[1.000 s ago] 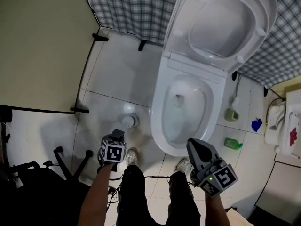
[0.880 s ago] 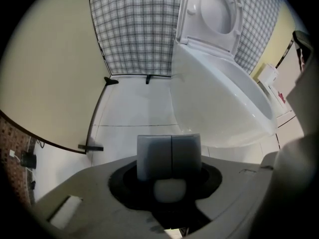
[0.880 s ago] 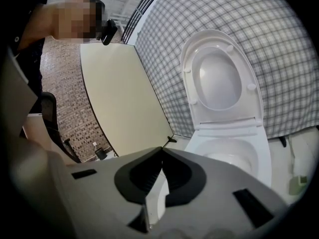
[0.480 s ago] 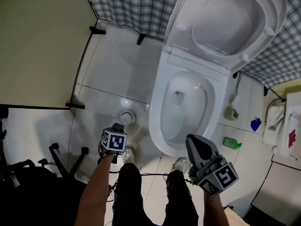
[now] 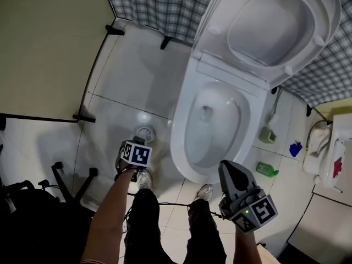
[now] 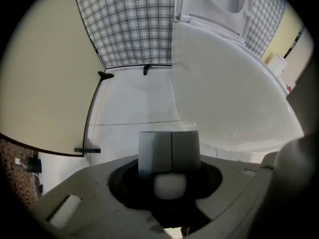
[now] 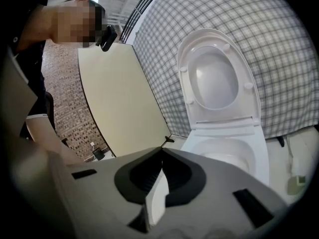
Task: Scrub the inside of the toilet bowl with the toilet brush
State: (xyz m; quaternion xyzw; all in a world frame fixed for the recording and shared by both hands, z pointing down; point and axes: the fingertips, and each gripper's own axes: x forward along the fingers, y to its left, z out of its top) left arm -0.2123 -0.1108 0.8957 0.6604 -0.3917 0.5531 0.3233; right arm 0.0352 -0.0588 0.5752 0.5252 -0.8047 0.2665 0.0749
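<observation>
Standing upright on the floor, the toilet brush (image 5: 145,132) is at the left side of the toilet bowl (image 5: 177,142), just ahead of the person's left shoe (image 5: 144,179), and it is not yet lifted. Its long axis is vertical, so the head view shows only its round top.

The left gripper (image 5: 137,147) points straight down and hangs just beside this top, so it is clearly the nearer one. In the left gripper view its jaws stand apart. Dark gaps show on both sides of a grey block (image 6: 168,151) and a pale knob (image 6: 169,185) that sit between them. I judge these two to be the brush's top, not yet pinched.

The right gripper (image 5: 230,168) is well apart from the brush, at the front rim of the bowl on the other side. Its jaws are pressed together with nothing in them.

Counted: one toilet with its seat (image 5: 275,21) raised, one brush and two grippers. Right of the toilet, three small things lie on the floor: a pale green object (image 5: 268,134), a bright green object (image 5: 265,169) and a blue object (image 5: 295,148).
</observation>
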